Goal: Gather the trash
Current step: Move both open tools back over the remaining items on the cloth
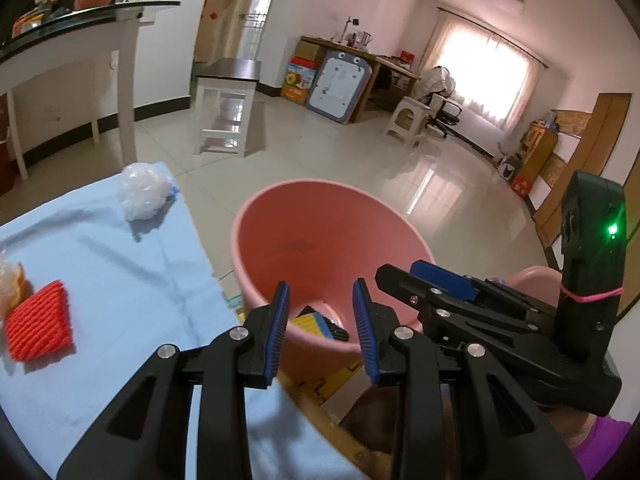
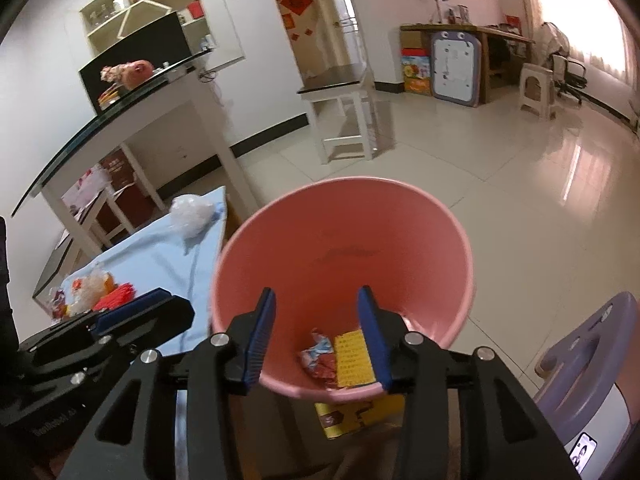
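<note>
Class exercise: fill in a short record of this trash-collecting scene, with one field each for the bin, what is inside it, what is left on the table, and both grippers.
bin: pink bucket, beside the blue-covered table
in bin: yellow foam sheet, crumpled wrapper
on table: white plastic wad, red foam net, clear orange wrapper at the table's edge
left gripper: open, empty, over the bin
right gripper: open, empty, over the bin

A home living room: tiled floor (image 1: 320, 152), curtained window (image 1: 488, 68), cluttered desk (image 1: 384, 64).
</note>
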Available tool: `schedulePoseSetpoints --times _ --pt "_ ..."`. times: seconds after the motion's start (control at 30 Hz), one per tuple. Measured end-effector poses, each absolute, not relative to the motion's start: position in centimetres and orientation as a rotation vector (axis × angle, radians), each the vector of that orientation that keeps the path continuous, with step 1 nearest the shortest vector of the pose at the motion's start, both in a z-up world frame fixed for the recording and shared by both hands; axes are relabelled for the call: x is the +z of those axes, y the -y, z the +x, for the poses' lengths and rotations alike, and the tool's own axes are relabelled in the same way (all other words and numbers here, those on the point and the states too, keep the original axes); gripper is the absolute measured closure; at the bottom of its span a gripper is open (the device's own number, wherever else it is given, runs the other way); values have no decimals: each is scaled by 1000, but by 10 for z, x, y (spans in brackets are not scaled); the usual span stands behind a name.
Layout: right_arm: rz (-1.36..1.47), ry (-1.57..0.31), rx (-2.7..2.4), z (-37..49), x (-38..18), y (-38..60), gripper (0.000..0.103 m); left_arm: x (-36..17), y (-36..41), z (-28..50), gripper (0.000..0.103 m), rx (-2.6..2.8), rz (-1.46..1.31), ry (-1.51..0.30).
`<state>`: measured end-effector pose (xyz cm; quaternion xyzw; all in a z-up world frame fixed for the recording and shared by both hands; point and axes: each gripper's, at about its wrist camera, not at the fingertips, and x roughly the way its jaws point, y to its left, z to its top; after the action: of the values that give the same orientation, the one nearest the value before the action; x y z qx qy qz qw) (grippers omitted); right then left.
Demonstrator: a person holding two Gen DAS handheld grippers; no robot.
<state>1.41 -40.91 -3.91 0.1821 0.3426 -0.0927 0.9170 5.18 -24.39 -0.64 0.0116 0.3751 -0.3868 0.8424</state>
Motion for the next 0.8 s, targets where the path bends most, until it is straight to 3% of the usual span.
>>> schedulePoseSetpoints --times 0.5,0.8 --pt "354 -738 -63 20 -32 346 57 1 167 30 70 -655 14 -754" --pt "350 -801 31 12 -43 294 49 -11 123 14 70 -541 -9 -793"
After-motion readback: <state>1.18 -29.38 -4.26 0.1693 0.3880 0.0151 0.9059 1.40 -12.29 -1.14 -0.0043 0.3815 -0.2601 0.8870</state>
